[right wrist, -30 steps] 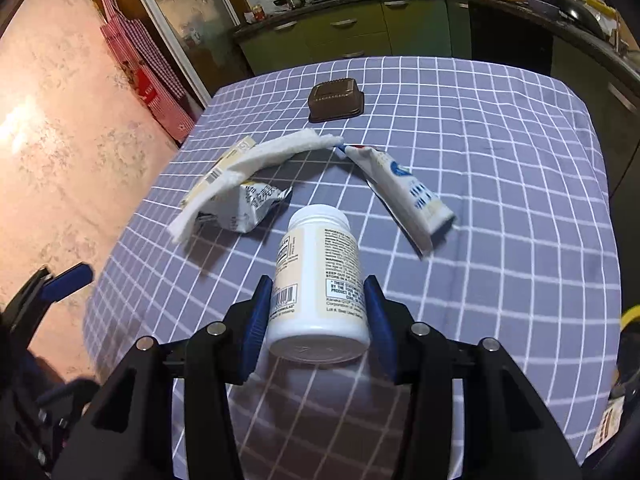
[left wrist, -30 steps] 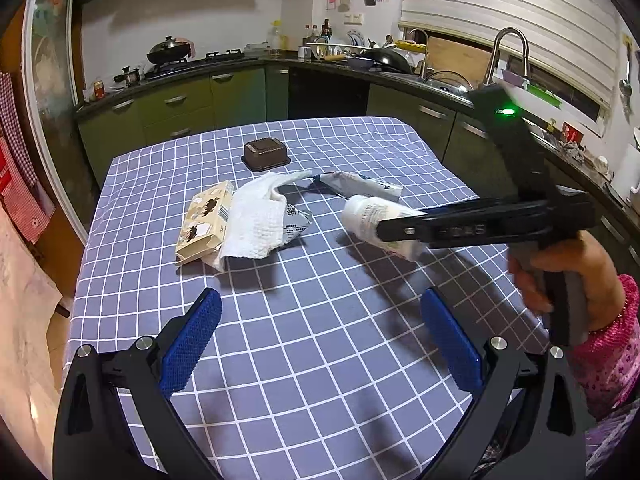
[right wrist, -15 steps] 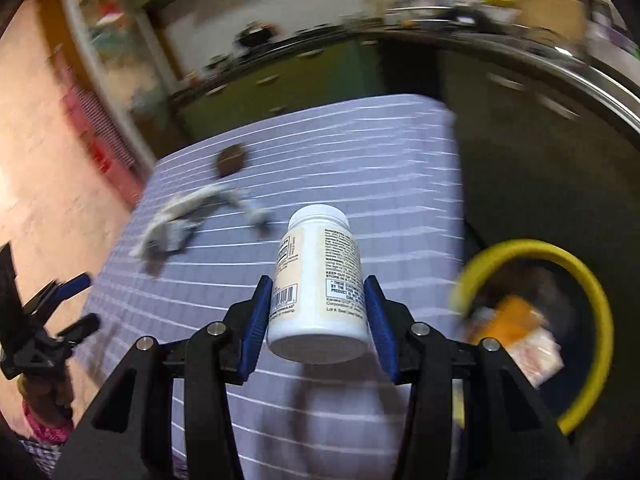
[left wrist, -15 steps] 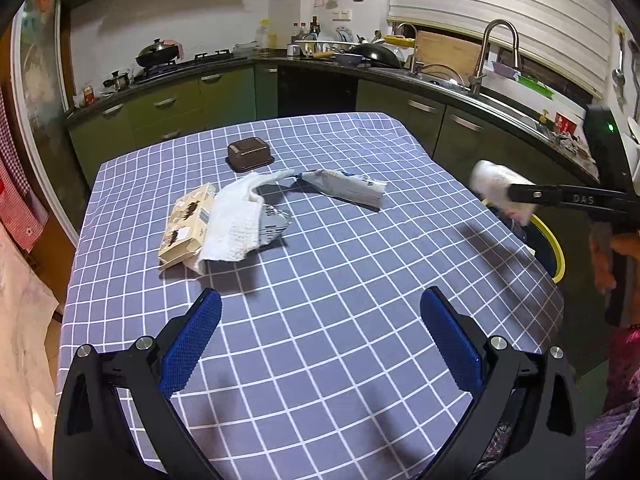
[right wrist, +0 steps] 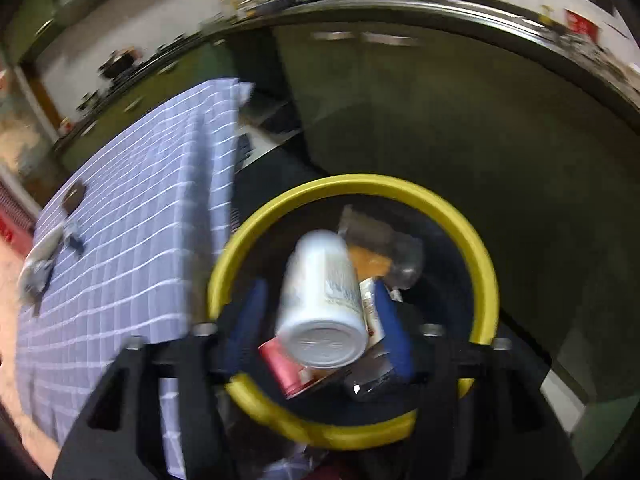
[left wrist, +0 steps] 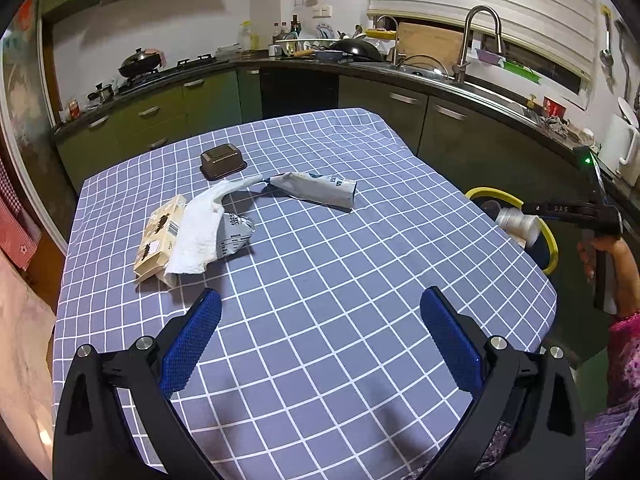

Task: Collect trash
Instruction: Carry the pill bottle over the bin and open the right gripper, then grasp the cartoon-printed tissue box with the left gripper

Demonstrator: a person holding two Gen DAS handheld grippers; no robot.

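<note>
Bottle [right wrist: 322, 300] of smooth white plastic, a round-bottomed cylinder with a printed label, sits tilted between your right gripper's [right wrist: 320, 324] blue pads, directly above the bin [right wrist: 486, 276]. Those jaws are opening, and in the blurred right wrist view the pads look clear of the bottle on both sides. The bin is a dark round tub with a thick yellow rim, standing on the floor just off the table's right edge, and crumpled wrappers, one orange and one red, lie inside it.

Your left gripper [left wrist: 320, 338] hangs over the table's near edge, its textured blue pads spread wide with nothing between them. On the checked cloth [left wrist: 320, 280], toward the far left corner, lie a flat cardboard box [left wrist: 158, 240], a rumpled white tissue [left wrist: 198, 232] draped over a crushed carton [left wrist: 236, 234], a flattened foil pouch [left wrist: 316, 190], and a small brown tray [left wrist: 222, 161] beyond them.
</note>
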